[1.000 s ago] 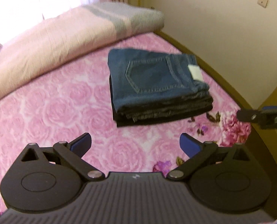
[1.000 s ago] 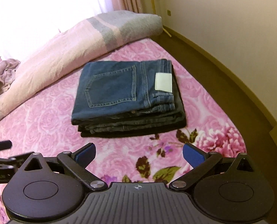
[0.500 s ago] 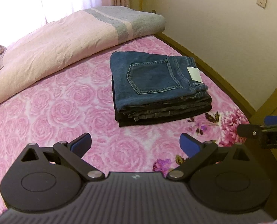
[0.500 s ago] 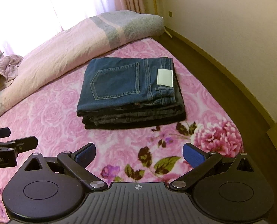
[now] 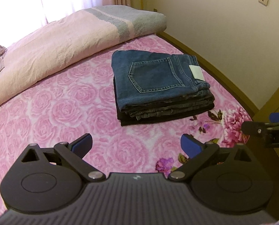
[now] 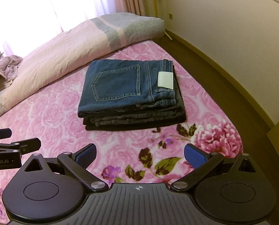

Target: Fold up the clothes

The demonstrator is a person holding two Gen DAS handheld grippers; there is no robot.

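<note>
A bed [image 5: 68, 116] under a pink rose-print blanket fills both views, with a rolled pink and grey duvet [image 5: 79, 31] along its far side by the window. At the far left edge a crumpled pale garment [image 6: 6, 69] lies against the duvet, partly cut off by the frame — I cannot tell what kind of clothing it is.

The stack of folded jeans [image 5: 158, 82] sits on the blanket near the bed's right edge, blue pair on top with its back pocket and pale waistband patch facing up, darker pairs beneath. How many pairs lie underneath is hard to count from the layered edges.

The stack lies ahead of both grippers and well apart from them, its long axis running across the views, folded edges toward the cameras. From the left gripper [image 5: 136, 147] it sits ahead and to the right; from the right gripper [image 6: 140, 154] it is almost straight ahead — so the right looks better lined up with it. Both have their blue pads spread wide with nothing between them, and they hang side by side above the blanket
</note>
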